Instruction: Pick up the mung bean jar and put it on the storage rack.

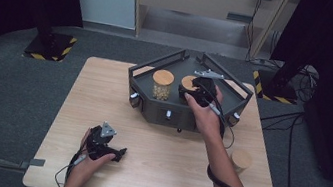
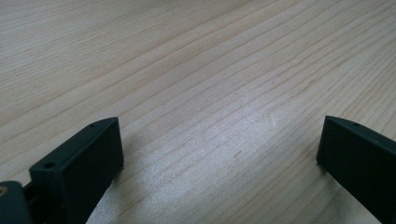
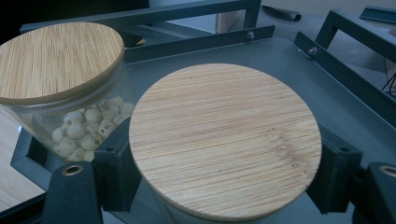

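Note:
In the right gripper view my right gripper [image 3: 225, 170] is shut on a glass jar with a round bamboo lid [image 3: 224, 140], its two black pads [image 3: 116, 168] pressing on the jar's sides just under the lid. The jar stands inside the dark metal tray [image 3: 280, 60]. From the high view, the right gripper [image 1: 191, 91] reaches into the tray [image 1: 184, 114] over that jar [image 1: 187, 81]. A second lidded jar [image 1: 162, 84], filled with pale round nuts [image 3: 84, 126], stands just to its left. My left gripper [image 1: 117, 154] rests on the table, open, with bare wood between its fingers [image 2: 88, 158].
The wooden table [image 1: 103, 93] carries the tray at its far middle. A third bamboo-lidded jar [image 1: 241, 160] stands near the table's right edge, beside the right forearm. The tray has raised black rails [image 3: 187, 44] around it. Cables trail off both grippers.

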